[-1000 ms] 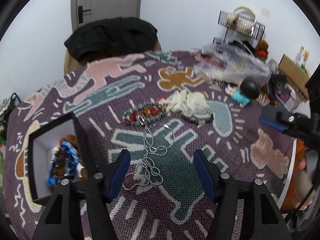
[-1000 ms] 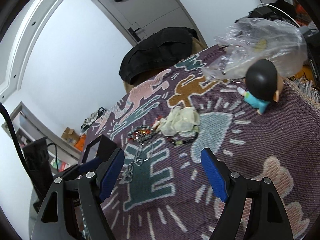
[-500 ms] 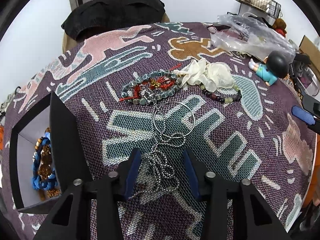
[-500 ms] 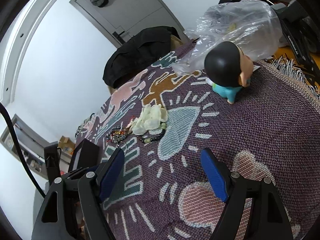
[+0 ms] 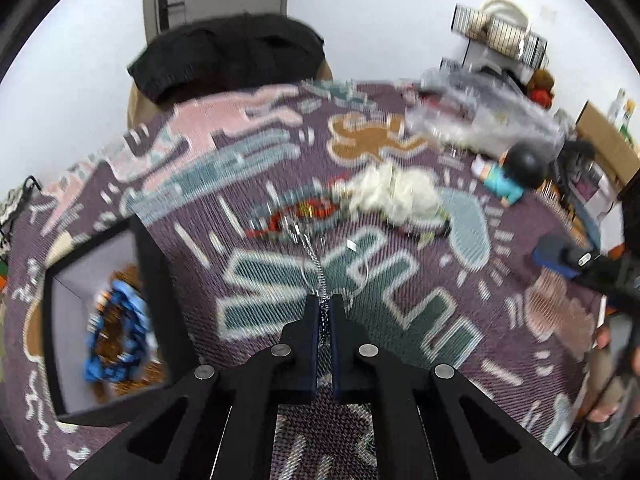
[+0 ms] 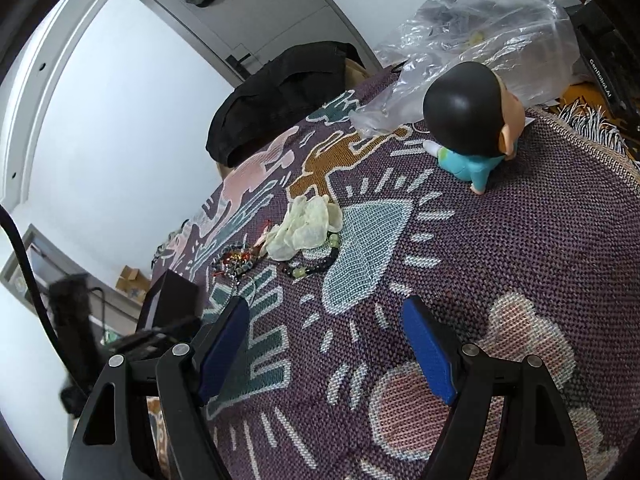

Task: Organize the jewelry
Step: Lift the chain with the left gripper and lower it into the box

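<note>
The silver chain (image 5: 316, 268) lies on the patterned blanket (image 5: 400, 300), its near end pinched in the left gripper (image 5: 325, 312), whose jaws are closed tight on it. The far end reaches the beaded bracelets (image 5: 304, 216). An open black box (image 5: 160, 288) sits to the left. The right gripper (image 6: 326, 344) hangs wide apart, holding nothing, over the blanket.

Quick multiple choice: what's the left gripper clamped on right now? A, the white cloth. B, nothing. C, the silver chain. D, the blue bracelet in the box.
C: the left gripper has its jaws shut on the silver chain, which runs up from between the pads toward the beads.
</note>
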Tool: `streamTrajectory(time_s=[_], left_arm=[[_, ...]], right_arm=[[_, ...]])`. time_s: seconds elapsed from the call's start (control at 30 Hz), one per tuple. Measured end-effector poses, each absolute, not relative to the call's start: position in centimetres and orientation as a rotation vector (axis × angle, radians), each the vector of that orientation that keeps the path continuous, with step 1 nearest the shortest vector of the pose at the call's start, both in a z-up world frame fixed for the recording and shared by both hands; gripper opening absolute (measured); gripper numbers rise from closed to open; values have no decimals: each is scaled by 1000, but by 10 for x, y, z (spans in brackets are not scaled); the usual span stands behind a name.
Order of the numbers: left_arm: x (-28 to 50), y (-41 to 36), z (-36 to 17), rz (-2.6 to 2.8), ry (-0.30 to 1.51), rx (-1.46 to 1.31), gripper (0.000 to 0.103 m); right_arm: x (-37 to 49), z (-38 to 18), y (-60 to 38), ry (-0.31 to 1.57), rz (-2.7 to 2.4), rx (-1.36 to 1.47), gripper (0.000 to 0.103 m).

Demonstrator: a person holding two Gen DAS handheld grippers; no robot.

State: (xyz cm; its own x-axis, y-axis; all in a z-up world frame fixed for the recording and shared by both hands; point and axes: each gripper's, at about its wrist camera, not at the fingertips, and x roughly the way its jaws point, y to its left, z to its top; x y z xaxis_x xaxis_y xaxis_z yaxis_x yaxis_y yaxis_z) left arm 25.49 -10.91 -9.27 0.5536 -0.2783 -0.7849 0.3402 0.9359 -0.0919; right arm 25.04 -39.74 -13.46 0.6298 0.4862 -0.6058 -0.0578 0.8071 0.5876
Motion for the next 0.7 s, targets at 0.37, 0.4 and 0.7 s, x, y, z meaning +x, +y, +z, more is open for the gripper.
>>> streamTrajectory(time_s=[0.37, 0.4, 0.7], left_arm=[[248, -83, -10, -336, 722, 25, 4], [247, -81, -3, -332, 707, 23, 4], [236, -71, 56, -315, 580, 38, 4]], right_arm=[[260, -134, -381, 850, 355, 551, 79], [261, -133, -377, 851, 362, 540, 79], [264, -125, -346, 852, 411, 458, 78]])
